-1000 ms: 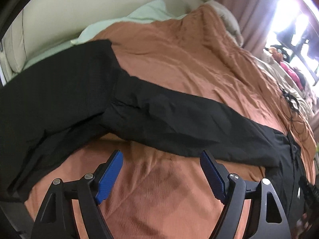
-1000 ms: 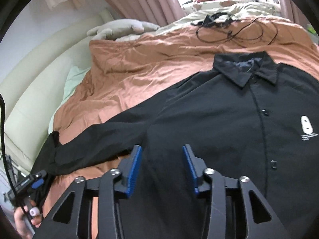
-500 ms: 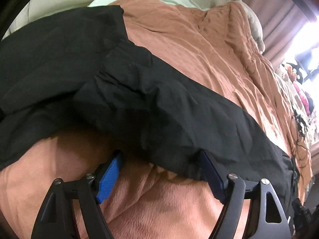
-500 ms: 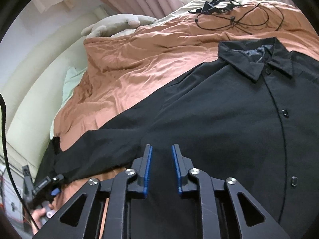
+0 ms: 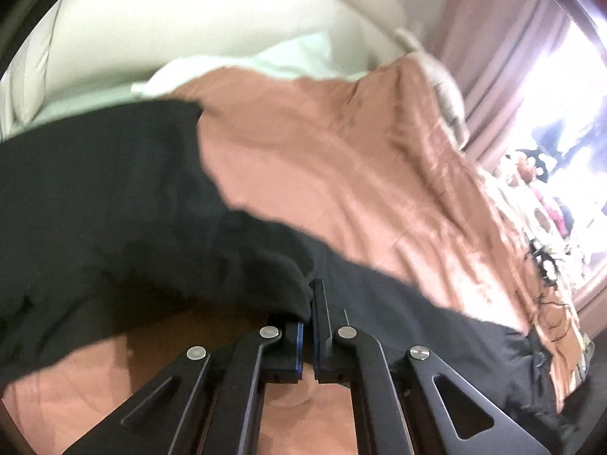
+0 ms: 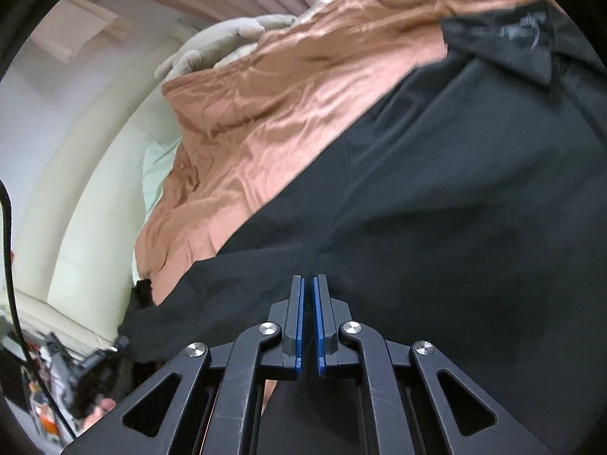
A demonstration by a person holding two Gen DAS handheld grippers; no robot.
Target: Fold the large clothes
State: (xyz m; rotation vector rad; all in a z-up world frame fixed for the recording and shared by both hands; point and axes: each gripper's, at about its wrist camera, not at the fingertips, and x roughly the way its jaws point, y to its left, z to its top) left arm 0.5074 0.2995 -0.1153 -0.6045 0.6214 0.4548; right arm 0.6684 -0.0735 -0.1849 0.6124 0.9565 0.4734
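Note:
A large black shirt lies spread on a brown bedspread, its collar at the far right. Its long sleeve runs left across the bed. My left gripper is closing its jaws tight on a bunched fold of that sleeve, and the cloth drapes over the left fingertip and hides it. My right gripper is closing on the shirt by the underarm seam. Its blue pads stand almost together, with cloth pinched at the tips.
A cream padded headboard and a pale green pillow bound the far end of the bed. A grey plush toy lies by the pink curtain. Black cables lie on the bedspread beyond the shirt. A hand shows at lower left.
Both grippers went from wide open to shut. The left one moved in onto the sleeve and took hold of its edge. The right one sank to the shirt at the underarm.

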